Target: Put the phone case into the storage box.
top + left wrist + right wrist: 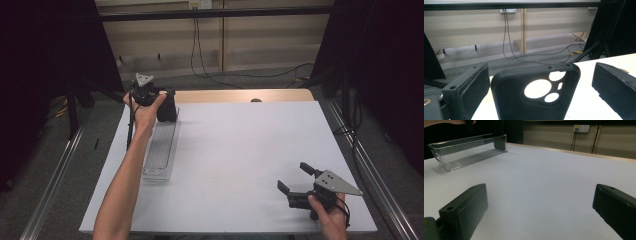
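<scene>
At the worktop's far left, the left claw [536,82] stands open around a black phone case [534,95] upright in a clear tray [161,150], while the right claw [296,179] idles open, empty, near right.

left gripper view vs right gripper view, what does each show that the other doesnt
Left gripper view alone: a black phone case standing upright between the open left gripper, its pads clear of the case, and its camera cutout.
Right gripper view alone: the clear plastic tray seen whole and from the side, with the open right gripper holding nothing.
Both: the white table and the wall socket.
</scene>
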`<state>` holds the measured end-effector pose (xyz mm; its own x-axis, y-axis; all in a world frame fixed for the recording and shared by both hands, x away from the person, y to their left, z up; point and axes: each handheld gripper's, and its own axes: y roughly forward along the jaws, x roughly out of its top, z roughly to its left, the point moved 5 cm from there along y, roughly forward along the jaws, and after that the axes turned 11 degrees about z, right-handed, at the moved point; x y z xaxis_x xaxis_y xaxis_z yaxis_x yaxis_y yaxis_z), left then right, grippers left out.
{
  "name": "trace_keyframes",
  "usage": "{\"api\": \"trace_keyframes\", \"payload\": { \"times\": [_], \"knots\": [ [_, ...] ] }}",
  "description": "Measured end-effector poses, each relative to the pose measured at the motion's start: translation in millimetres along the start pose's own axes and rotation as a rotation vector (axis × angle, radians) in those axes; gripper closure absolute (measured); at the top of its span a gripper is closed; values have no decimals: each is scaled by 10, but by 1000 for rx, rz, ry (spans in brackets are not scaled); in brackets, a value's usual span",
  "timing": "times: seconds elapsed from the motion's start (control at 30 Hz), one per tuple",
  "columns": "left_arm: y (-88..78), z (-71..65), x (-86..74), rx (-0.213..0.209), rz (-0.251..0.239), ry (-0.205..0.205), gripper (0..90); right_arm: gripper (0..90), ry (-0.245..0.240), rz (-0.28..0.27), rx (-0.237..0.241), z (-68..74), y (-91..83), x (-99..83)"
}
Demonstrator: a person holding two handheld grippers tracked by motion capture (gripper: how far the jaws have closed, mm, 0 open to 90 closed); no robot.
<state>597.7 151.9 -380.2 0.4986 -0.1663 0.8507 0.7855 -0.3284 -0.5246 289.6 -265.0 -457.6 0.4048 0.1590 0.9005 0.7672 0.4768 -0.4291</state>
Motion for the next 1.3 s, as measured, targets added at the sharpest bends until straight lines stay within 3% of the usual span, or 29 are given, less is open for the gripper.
{"api": "trace_keyframes", "payload": {
  "times": [0.07, 0.27, 0.5, 0.83, 1.1, 1.3],
  "knots": [
    [-15, 5, 25, -8, -28, -22, 19, 0, 3, 0, 0, -2, 2, 0],
    [-103, 5, 105, -12, -86, -2, 18, 0, 0, 1, 0, -1, 1, -1],
    [-162, 12, 116, -28, -87, 5, 19, 0, 0, 1, 3, 12, 2, 1],
    [-351, 8, 212, -47, -139, 20, 19, 0, -5, -2, -2, 7, 2, 5],
    [-422, 23, 203, -92, -120, 34, 18, 0, -8, -7, -7, 8, -5, 13],
    [-515, 32, 190, -118, -150, 36, 19, 0, -9, -7, -8, 5, -10, 12]
  ]
}}
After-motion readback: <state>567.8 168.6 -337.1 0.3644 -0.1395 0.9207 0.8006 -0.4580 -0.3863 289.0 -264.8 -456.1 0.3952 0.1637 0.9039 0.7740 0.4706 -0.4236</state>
